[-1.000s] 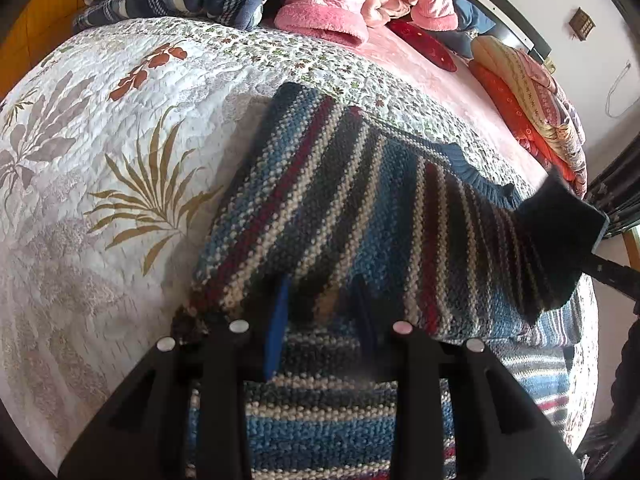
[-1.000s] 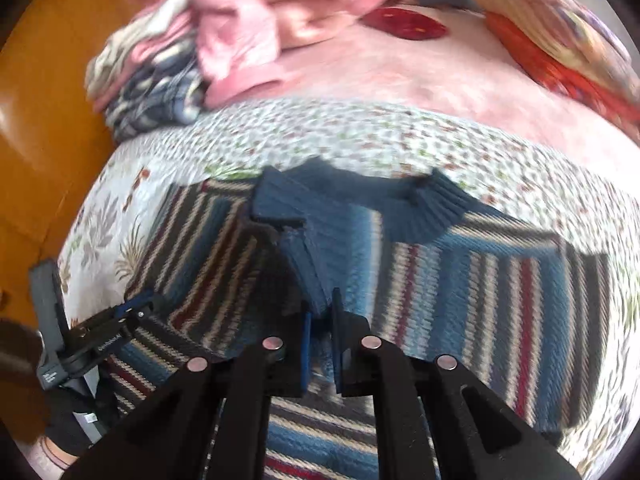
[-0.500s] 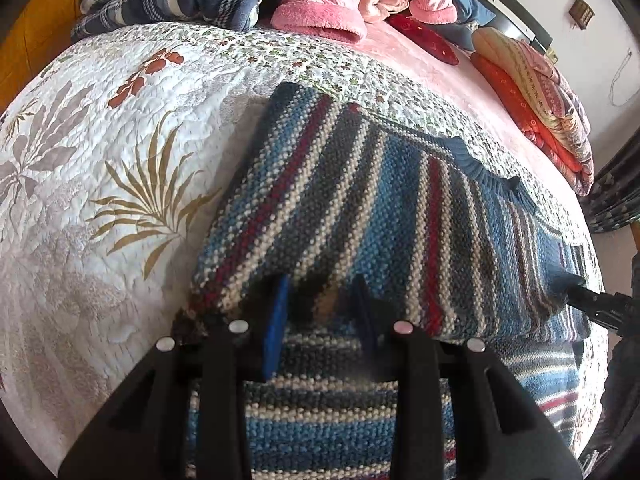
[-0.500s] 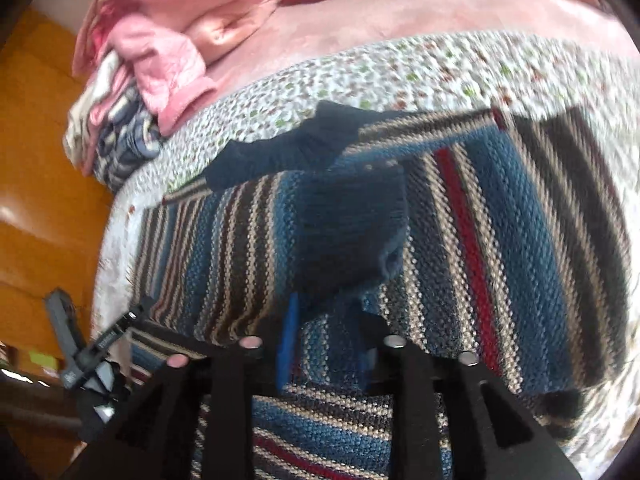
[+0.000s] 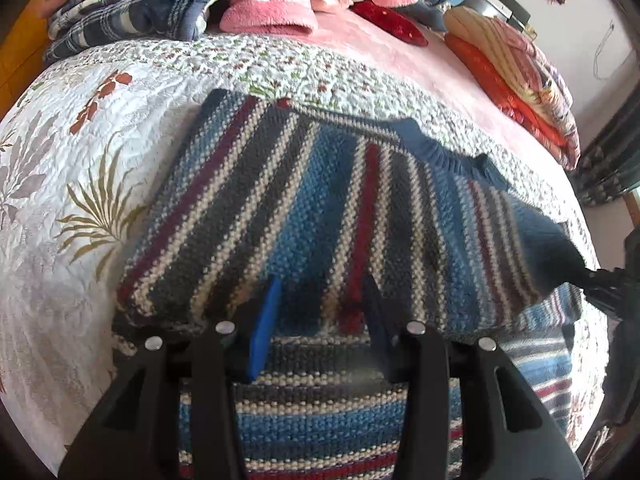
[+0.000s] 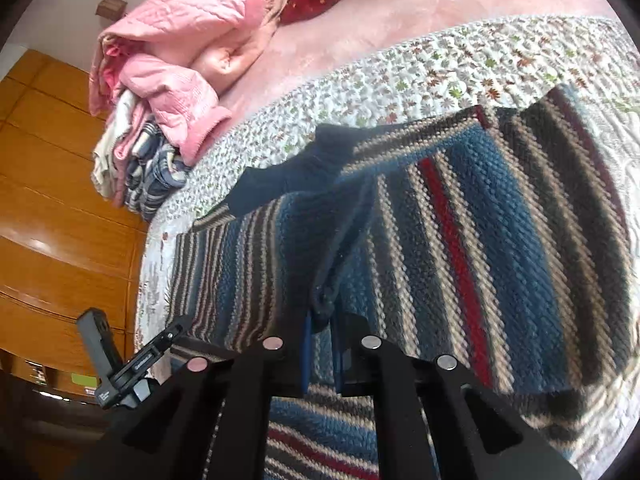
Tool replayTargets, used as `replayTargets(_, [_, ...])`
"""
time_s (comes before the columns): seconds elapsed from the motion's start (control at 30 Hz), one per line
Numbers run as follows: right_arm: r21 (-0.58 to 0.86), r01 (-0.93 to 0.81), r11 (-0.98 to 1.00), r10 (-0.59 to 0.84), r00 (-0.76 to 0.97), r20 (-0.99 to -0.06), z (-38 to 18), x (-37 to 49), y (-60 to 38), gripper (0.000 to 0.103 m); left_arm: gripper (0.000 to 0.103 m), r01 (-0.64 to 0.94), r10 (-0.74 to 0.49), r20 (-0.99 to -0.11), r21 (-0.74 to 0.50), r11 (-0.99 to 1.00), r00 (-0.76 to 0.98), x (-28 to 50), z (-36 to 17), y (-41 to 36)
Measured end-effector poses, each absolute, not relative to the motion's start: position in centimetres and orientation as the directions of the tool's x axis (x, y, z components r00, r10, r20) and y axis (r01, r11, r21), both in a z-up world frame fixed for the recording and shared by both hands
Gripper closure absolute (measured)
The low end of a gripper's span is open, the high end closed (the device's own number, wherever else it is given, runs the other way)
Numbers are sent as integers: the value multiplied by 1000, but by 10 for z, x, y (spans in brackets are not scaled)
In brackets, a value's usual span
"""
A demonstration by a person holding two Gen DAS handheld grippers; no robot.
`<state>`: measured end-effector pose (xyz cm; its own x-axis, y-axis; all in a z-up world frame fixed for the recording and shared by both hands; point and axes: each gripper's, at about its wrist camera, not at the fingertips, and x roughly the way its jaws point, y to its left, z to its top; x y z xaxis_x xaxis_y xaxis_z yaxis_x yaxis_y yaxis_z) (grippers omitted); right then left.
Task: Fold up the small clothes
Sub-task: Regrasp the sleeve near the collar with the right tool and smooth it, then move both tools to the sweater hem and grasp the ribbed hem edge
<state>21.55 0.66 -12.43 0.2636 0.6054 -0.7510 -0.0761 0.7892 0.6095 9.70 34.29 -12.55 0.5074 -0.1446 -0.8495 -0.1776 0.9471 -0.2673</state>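
A striped knitted sweater point(image 5: 320, 200) in blue, grey, cream and red lies flat on the floral quilt point(image 5: 80, 160), its dark blue collar point(image 5: 440, 148) at the far edge. My left gripper point(image 5: 320, 316) hovers open over the sweater's near fold, nothing between its fingers. My right gripper point(image 6: 322, 344) is shut on the dark blue sleeve cuff point(image 6: 320, 280), and the sleeve is drawn across the sweater's body point(image 6: 480, 220). In the left wrist view, that cuff point(image 5: 556, 240) and the right gripper point(image 5: 608, 280) sit at the sweater's right edge. The left gripper's body point(image 6: 132, 364) shows at lower left in the right wrist view.
At the head of the bed lie a pink jacket point(image 5: 272, 4), a plaid blanket point(image 5: 132, 8) and a red cushion point(image 5: 392, 20). Folded orange and striped bedding point(image 5: 512, 64) is stacked far right. A wooden wardrobe point(image 6: 52, 200) stands beside the bed.
My right gripper has brought the sleeve down from mid-air onto the sweater's body. The left gripper stayed open and shifted slightly right along the near fold.
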Motion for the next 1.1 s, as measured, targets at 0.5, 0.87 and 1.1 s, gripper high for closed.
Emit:
replayTargets(0.5, [533, -14, 846, 522, 226, -822, -160, 200, 3, 85, 60, -191, -122, -870, -239, 952, 477, 93, -123, 338])
replayTargets(0.87, [375, -126, 918, 396, 316, -862, -113, 58, -33, 73, 43, -170, -134, -886, -230, 958, 444, -27, -105, 326])
replayTargets(1.1, [360, -61, 931, 362, 273, -891, -112, -39, -73, 64, 34, -210, -70, -922, -161, 964, 381, -121, -99, 335])
